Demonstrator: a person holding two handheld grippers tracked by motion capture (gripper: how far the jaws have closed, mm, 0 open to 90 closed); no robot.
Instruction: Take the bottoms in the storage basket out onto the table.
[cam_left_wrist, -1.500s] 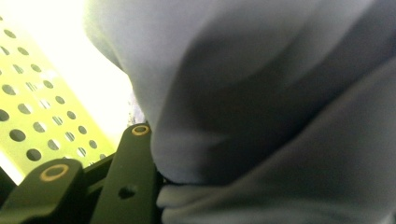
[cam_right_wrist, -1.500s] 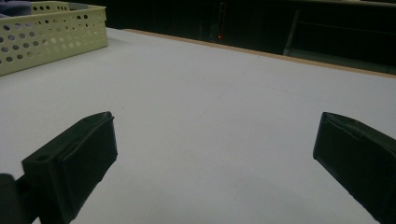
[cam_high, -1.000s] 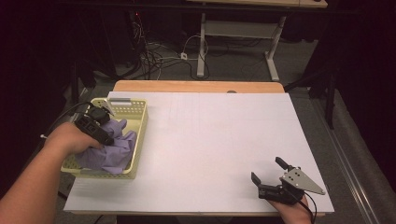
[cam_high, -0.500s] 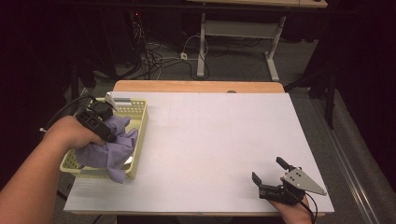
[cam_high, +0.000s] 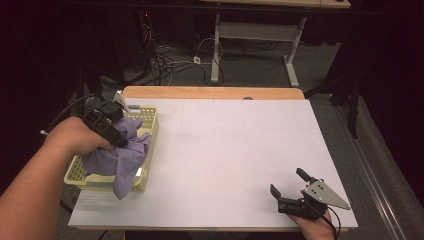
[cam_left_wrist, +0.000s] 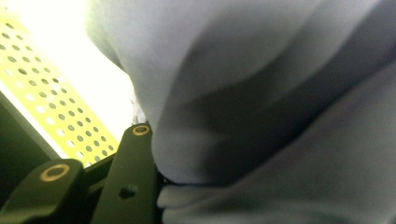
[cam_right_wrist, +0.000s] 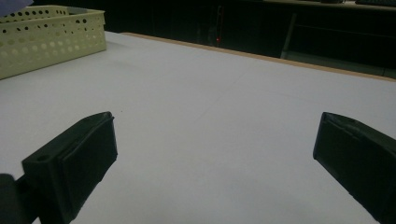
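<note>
Seen from above, the yellow perforated basket (cam_high: 145, 120) sits at the left edge of the white bench (cam_high: 225, 150) and serves as the reference point. The left claw (cam_high: 120, 141) is just above the basket's middle, its jaws closed on the lilac cloth (cam_high: 127, 155); in the left gripper view the cloth (cam_left_wrist: 261, 107) presses against the inner face of the one black jaw in sight, with the basket wall (cam_left_wrist: 56, 107) beyond it to the left. Part of the cloth lies bunched inside the basket, and one fold hangs over the basket's right-hand wall, its tip reaching down past the near corner of the basket. The person's left hand (cam_high: 75, 140) grips the tool from the basket's left side, with a black cable looping up behind it. Well to the right of the basket, at the near right corner of the bench, the right claw (cam_high: 287, 182) rests low with its jaws wide apart and nothing between them; the right gripper view looks across bare bench between the two pads (cam_right_wrist: 88, 154) toward the basket (cam_right_wrist: 51, 39) at far left.
</note>
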